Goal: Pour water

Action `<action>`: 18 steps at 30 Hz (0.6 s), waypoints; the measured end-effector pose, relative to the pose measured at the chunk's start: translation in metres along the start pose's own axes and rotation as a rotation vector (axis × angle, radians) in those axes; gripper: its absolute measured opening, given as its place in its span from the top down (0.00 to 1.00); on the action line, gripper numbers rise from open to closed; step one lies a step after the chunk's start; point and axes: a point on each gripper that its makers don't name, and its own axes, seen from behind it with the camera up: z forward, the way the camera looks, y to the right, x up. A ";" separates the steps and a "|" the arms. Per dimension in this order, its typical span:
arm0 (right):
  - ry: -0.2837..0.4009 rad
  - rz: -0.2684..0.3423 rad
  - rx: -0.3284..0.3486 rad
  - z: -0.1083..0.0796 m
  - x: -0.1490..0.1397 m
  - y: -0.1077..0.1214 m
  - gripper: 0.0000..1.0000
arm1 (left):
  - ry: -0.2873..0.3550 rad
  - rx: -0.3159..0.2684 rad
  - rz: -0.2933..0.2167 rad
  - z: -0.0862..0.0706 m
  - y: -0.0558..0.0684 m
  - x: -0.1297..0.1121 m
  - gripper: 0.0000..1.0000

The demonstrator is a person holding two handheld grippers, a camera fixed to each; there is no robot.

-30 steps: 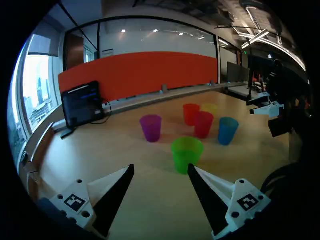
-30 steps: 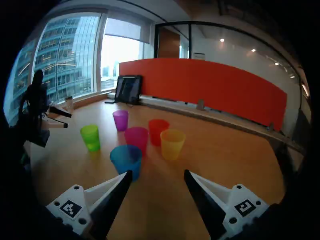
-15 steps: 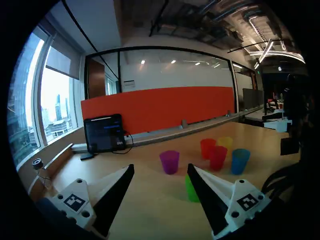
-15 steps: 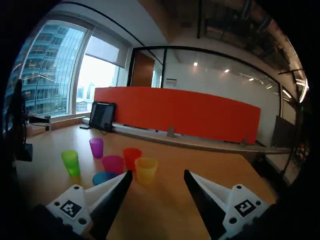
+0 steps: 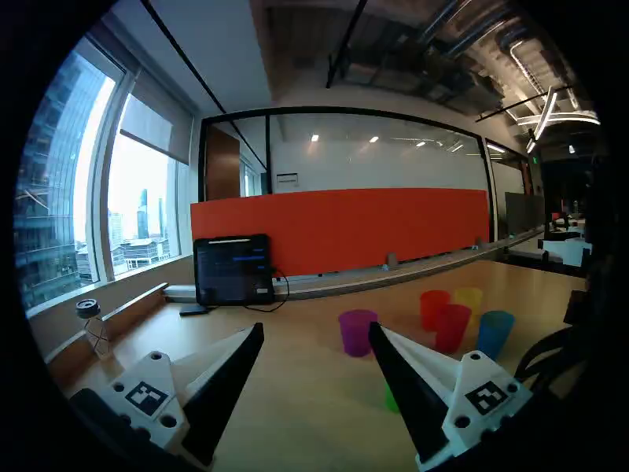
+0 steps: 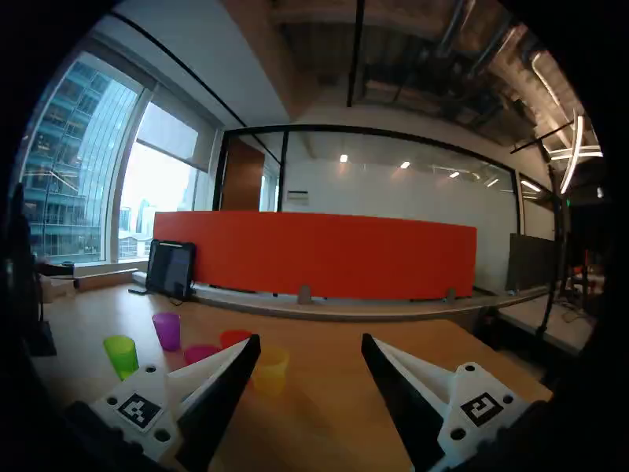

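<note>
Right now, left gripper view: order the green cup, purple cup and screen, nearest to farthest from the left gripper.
1. Green cup, low in view, just ahead.
2. Purple cup, mid-table, farther ahead.
3. Screen, far back on the left.

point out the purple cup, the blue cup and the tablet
purple cup [image 5: 358,333], left gripper view, its side wall
blue cup [image 5: 495,332], left gripper view, its side wall
tablet [image 5: 233,270], left gripper view, screen middle
</note>
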 end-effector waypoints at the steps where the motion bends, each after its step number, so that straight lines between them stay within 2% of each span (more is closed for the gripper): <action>1: 0.009 0.004 -0.011 -0.001 0.002 0.001 0.00 | 0.002 0.007 -0.006 0.000 -0.001 0.000 0.01; 8: 0.025 0.005 -0.066 -0.005 0.002 0.008 0.00 | 0.020 0.041 -0.044 0.004 -0.006 -0.002 0.01; 18: 0.019 -0.018 -0.106 -0.009 -0.006 0.014 0.00 | 0.043 0.097 -0.053 0.006 -0.018 -0.007 0.01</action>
